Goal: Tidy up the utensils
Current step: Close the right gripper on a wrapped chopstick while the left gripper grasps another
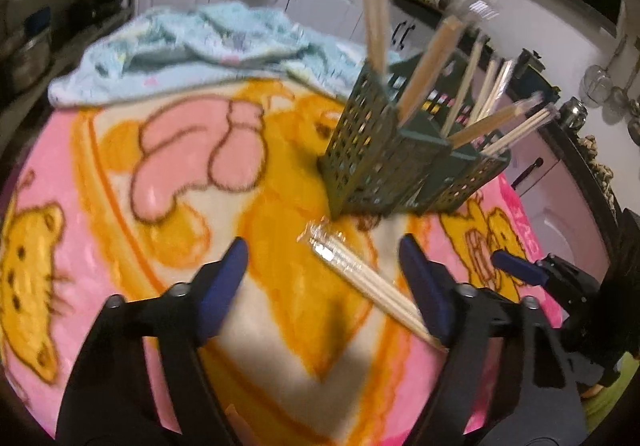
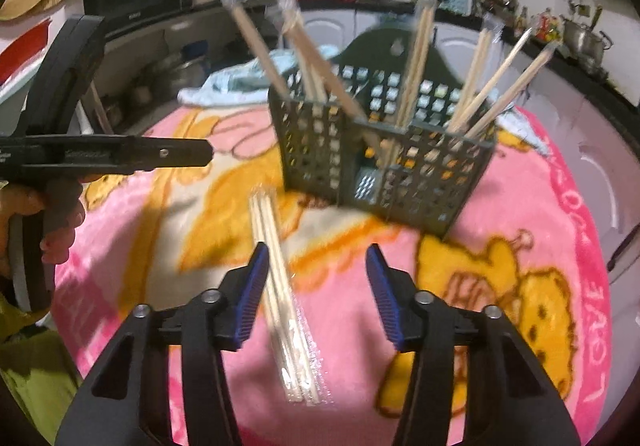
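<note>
The left gripper [image 1: 322,270] and the right gripper [image 2: 316,286] both hover with jaws apart over a wrapped bundle of chopsticks [image 2: 280,286] lying flat on the pink cartoon blanket [image 2: 500,206], gripping nothing. Just beyond stands a green slotted holder [image 2: 384,162] with more chopsticks upright in it. The blanket edge reads "LOVE" [image 2: 596,306].

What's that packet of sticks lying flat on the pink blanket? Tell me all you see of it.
The wrapped chopsticks are pale wooden sticks sealed in a clear, crinkly plastic sleeve. The packet lies flat on the blanket, just in front of the green basket, apart from it. It sits between the right gripper's open fingers, beside one blue pad; contact is unclear.
</note>
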`<state>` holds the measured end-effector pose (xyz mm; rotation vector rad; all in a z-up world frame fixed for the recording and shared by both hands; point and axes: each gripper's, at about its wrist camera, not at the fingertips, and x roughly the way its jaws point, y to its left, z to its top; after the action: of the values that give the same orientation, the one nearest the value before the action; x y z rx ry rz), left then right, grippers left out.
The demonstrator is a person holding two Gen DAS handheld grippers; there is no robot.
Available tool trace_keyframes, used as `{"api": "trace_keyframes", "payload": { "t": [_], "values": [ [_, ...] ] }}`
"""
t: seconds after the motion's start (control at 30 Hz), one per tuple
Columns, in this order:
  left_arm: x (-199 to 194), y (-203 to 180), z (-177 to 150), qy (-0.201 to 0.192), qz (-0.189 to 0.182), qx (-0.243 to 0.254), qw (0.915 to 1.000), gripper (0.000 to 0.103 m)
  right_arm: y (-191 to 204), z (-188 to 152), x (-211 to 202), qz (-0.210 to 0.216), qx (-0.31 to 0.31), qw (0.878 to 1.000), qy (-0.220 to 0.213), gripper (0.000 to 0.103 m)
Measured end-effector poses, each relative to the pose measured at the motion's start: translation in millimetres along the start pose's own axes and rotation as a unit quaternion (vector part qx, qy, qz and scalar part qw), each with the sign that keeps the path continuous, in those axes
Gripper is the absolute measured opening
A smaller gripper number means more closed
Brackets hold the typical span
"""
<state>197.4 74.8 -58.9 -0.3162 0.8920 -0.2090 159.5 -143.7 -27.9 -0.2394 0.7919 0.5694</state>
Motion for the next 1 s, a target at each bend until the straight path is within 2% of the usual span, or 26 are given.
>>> {"api": "trace_keyframes", "payload": {
  "t": [0.07, 0.17, 0.33, 0.43, 0.63, 0.7, 0.77, 1.0],
  "values": [
    [8.1, 6.8, -1.9, 0.014, -0.013, -0.018, 0.9996, 0.048, 1.4, -0.3, 11.5, 0.007, -0.003, 1.000, 0.015, 0.038],
    [21.8, 17.4, -3.6, 0.040, -0.041, -0.055, 0.9969, 0.040, 5.4, 1.0, 26.5, 0.014, -0.007, 0.999, 0.032, 0.032],
    [40.8, 29.3, -2.8, 0.066, -0.070, -0.100, 0.9904, 0.034, 13.9, 5.6, 49.8, 0.033, -0.014, 0.998, 0.057, 0.029],
    [49.0, 32.3, 0.1, 0.073, -0.080, -0.118, 0.9872, 0.032, 17.1, 6.5, 61.8, 0.033, -0.021, 0.997, 0.070, 0.026],
    [65.7, 38.9, 5.7, 0.088, -0.088, -0.144, 0.9817, 0.032, 17.5, 9.9, 76.1, 0.042, -0.016, 0.995, 0.089, 0.026],
    [71.6, 40.8, 6.5, 0.093, -0.092, -0.151, 0.9799, 0.028, 18.2, 12.3, 78.6, 0.045, -0.016, 0.995, 0.092, 0.025],
    [75.8, 42.3, 6.1, 0.095, -0.088, -0.155, 0.9794, 0.017, 18.9, 15.8, 83.6, 0.050, -0.012, 0.994, 0.098, 0.025],
    [83.7, 54.8, 6.7, 0.097, -0.090, -0.170, 0.9765, 0.008, 24.0, 27.8, 100.0, 0.056, -0.007, 0.993, 0.104, 0.026]
  ]
}}
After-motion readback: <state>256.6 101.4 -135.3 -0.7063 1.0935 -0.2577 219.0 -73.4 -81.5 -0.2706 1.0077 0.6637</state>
